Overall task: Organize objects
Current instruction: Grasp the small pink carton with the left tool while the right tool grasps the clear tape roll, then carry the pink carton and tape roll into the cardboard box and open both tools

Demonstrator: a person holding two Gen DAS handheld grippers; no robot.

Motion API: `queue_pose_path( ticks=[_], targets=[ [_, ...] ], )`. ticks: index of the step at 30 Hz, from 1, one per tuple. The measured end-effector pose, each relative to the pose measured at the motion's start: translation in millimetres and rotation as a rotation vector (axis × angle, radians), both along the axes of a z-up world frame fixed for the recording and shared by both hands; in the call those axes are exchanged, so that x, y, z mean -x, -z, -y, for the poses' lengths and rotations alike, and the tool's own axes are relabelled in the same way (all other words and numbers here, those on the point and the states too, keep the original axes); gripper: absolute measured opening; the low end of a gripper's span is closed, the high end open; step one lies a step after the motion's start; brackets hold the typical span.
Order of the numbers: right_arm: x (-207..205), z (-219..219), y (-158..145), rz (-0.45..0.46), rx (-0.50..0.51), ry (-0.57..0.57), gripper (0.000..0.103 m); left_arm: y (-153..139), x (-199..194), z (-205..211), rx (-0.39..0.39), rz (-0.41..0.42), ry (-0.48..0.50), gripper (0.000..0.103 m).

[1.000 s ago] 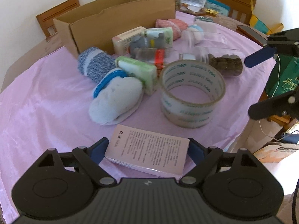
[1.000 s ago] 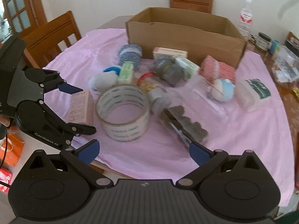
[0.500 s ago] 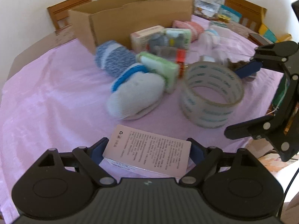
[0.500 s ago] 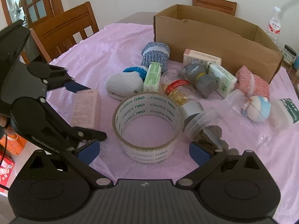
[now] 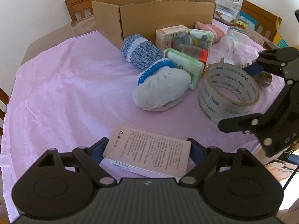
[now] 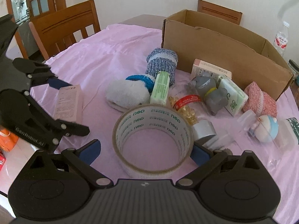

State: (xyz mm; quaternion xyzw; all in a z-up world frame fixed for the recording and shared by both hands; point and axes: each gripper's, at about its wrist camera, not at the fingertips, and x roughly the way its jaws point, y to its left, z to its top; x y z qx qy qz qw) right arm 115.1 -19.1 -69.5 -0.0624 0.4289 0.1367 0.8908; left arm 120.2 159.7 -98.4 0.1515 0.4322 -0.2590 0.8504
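Note:
My left gripper point(image 5: 147, 150) is shut on a flat pink printed box point(image 5: 149, 152), held low over the pink tablecloth; the box also shows in the right wrist view point(image 6: 68, 102). My right gripper point(image 6: 145, 150) is open, its two blue pads on either side of a clear tape roll point(image 6: 153, 136) that stands on the cloth; the roll also shows in the left wrist view point(image 5: 229, 93). An open cardboard box point(image 5: 155, 11) stands at the back of the table.
Between tape and cardboard box lie a white sock point(image 5: 162, 91), a blue knit sock point(image 5: 140, 52), a green soap box point(image 5: 185, 65), a grey toy point(image 6: 211, 91), a capsule bottle point(image 6: 188, 106) and a pink knit roll point(image 6: 259, 100). Wooden chairs point(image 6: 65, 29) ring the table.
My right gripper has moved in from the side until the tape roll sits between its pads. My left gripper has kept the pink box and swung its view a little to the left.

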Motion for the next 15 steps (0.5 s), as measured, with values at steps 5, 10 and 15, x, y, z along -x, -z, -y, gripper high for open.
queue_pose_path(
  ticks=[5, 10, 15],
  targets=[
    [-8.2, -1.3, 4.9, -0.044, 0.001, 0.051, 0.092, -1.0, -1.2, 0.4, 0.007, -0.016, -0.006, 0.088],
    [-12.2, 0.9, 2.2, -0.092, -0.002, 0.102, 0.087, -4.4, -2.8, -1.1, 0.014, -0.044, -0.003, 0.087],
    [-9.7, 3.2, -8.4, -0.120, -0.043, 0.111, 0.087, -16.8, -5.2, 0.4, 0.001, -0.062, 0.015, 0.087]
  ],
)
